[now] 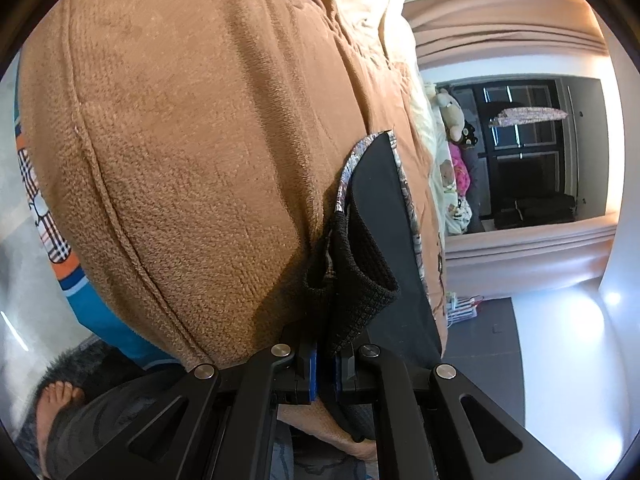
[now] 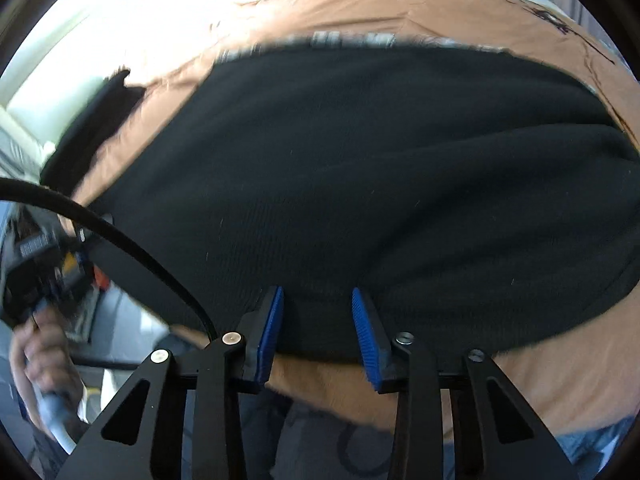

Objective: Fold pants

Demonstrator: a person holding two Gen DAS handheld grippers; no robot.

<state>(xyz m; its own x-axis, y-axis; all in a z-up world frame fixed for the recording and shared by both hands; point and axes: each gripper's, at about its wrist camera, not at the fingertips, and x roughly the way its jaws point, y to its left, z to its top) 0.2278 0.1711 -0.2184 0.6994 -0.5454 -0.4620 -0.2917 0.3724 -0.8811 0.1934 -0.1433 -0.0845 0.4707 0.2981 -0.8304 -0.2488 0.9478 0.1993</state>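
A brown fleece blanket [image 1: 192,152] covered the bed and carried the work. The black pants [image 2: 360,168] lay spread flat across it, with a patterned lining [image 1: 344,184] showing along one edge. The knit fabric looked soft, light and limp; it would likely drape and sag wherever unsupported, so corners and the ribbed cuff appeared the soundest places to take hold. The left hand-held gripper [image 1: 326,372] was clamped on the ribbed cuff [image 1: 352,280] at one end of the garment. The right hand-held gripper [image 2: 318,324] hung over the near edge of the pants, its blue pads [image 2: 270,332] apart with nothing pinched between them.
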